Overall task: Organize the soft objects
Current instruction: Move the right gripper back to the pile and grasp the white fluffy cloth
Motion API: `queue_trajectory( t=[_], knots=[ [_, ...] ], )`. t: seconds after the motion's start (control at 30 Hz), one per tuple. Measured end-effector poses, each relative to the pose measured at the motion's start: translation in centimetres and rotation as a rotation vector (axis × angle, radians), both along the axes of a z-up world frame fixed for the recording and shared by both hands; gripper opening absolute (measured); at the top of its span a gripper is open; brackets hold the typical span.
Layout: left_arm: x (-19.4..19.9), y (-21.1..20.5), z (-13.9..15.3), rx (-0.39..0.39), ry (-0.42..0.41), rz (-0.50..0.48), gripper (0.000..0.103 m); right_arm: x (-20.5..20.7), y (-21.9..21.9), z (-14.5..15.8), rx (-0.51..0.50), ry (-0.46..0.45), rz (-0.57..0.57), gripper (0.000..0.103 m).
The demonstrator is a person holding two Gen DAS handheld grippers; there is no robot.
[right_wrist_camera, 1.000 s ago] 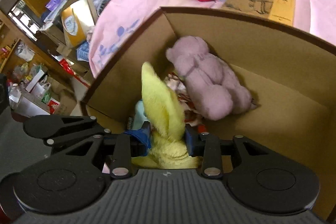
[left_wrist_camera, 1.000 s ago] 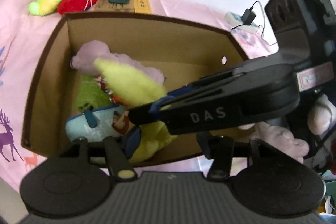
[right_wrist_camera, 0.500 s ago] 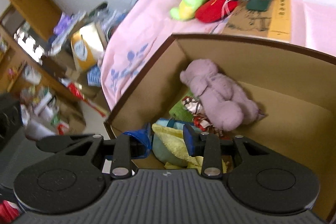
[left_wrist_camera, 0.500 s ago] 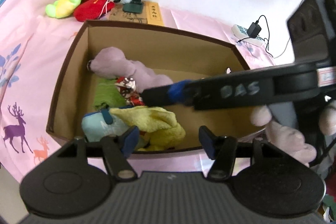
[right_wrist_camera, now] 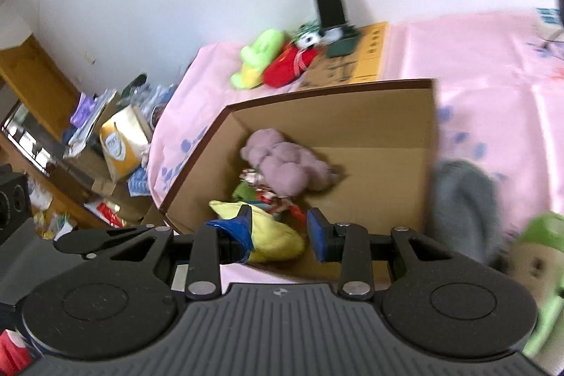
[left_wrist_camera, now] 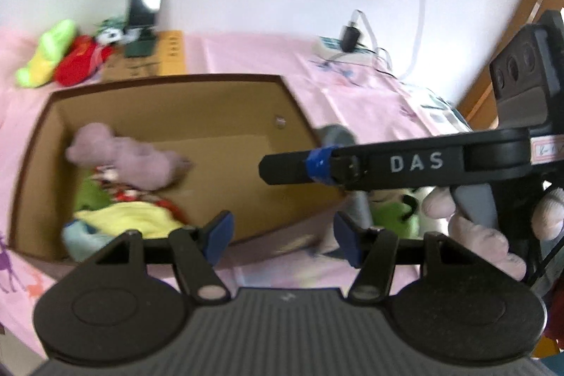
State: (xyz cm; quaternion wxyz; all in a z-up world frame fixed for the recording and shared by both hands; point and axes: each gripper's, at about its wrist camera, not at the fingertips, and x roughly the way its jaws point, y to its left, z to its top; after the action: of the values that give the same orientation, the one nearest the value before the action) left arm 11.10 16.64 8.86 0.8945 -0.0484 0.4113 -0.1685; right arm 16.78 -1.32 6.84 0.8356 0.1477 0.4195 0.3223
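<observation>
- The left gripper (left_wrist_camera: 282,233) hangs over the near rim of the box, its blue-tipped fingers spread wide with nothing between them.
- The right gripper (right_wrist_camera: 280,229) has its fingers parted too and holds nothing (the yellow toy only shows through the gap, down in the box).
- In the left wrist view the right gripper crosses the picture from the right, its taped finger reaching over the box's right wall.
- The cardboard box (left_wrist_camera: 165,110) sits open on the pink cloth (left_wrist_camera: 356,94).
- Inside, at the near left corner, the yellow plush (right_wrist_camera: 273,236) lies on top of a pale blue toy (left_wrist_camera: 79,236).
- Just behind them are a green toy (left_wrist_camera: 88,196) and a red patterned one (right_wrist_camera: 278,199), with the mauve plush bear (right_wrist_camera: 282,161) lying against the far left part of the floor.
- Right of the box, outside it, rest a grey soft thing (right_wrist_camera: 465,196) and a green-headed plush (right_wrist_camera: 539,256), both blurred.
- Far back against the wall lie a lime-and-yellow plush (left_wrist_camera: 46,55), a red plush (left_wrist_camera: 79,64) and a small panda (right_wrist_camera: 308,37), beside a phone on a stand (left_wrist_camera: 146,2).
</observation>
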Motion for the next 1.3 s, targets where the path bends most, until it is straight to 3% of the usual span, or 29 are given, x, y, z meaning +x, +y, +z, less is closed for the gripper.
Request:
queue_trajectory(
  t=[0.27,0.53,0.73,1.0,1.3],
  knots=[
    [-0.3,-8.1,-0.8,0.011,0.019,-0.143,0.061,-3.0,-9.6,-0.7,-0.038,-0.007,-0.172,0.018],
    [-0.8,-17.2,-3.1,0.028,0.053,-0.309,0.061,-4.6,-19.5,-4.7,-0.088,0.126,-0.394,0.019],
    [-0.2,-23.5,-5.4,0.083,0.06,-0.397,0.061,-5.3,-24.6,-7.9,0.004,0.244,-0.482,0.019],
    [1.4,-28.4,-8.2,0.228,0.059,-0.402,0.061,-4.2,-27.3,-10.4,0.172,0.335,-0.491,0.02],
    [4.6,-29.7,-10.9,0.262,0.125,-0.334,0.063,-2.1,-27.5,-13.1,0.255,0.406,-0.45,0.021]
  ],
)
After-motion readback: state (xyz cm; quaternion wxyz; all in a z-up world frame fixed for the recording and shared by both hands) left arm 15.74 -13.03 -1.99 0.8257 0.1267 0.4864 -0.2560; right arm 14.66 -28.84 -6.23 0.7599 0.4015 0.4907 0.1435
